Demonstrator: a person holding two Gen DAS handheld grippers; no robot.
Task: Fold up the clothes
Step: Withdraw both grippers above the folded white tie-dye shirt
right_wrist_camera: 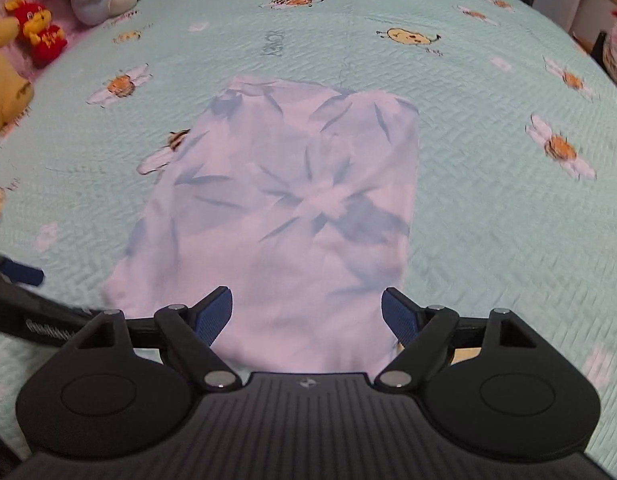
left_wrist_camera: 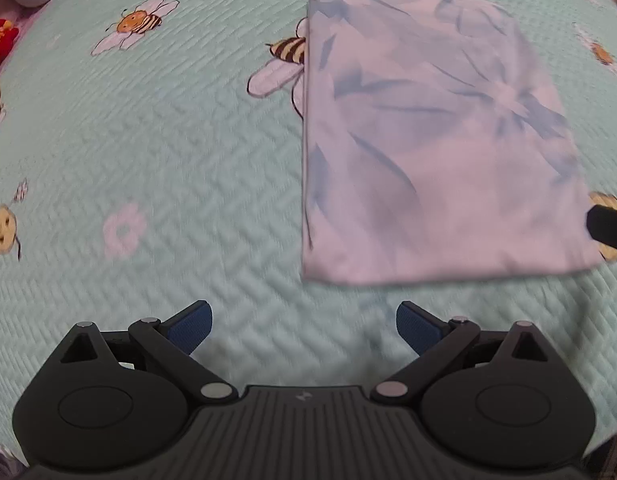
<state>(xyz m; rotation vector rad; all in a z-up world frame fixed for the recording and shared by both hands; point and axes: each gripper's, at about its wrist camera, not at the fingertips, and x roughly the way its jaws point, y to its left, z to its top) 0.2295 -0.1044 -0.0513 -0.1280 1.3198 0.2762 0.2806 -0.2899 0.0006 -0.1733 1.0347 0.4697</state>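
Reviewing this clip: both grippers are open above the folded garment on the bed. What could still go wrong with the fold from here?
1. The pale blue-patterned garment lies folded, but its far end looks rumpled and uneven; another fold could lock in that skew.
2. The left gripper sits off the garment's side over the bedspread, so a grasp there might pinch the quilt instead.
3. Both views are motion-blurred; the open right gripper, hanging over the near hem, could snag it.

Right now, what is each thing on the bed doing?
Pale pink and blue floral cloth: folded flat into a rectangle, lying on the bed, nothing gripping it.
Mint quilted bedspread with bees: spread out under it.
Left tool: open, empty.
Right tool: open, empty, above the cloth.
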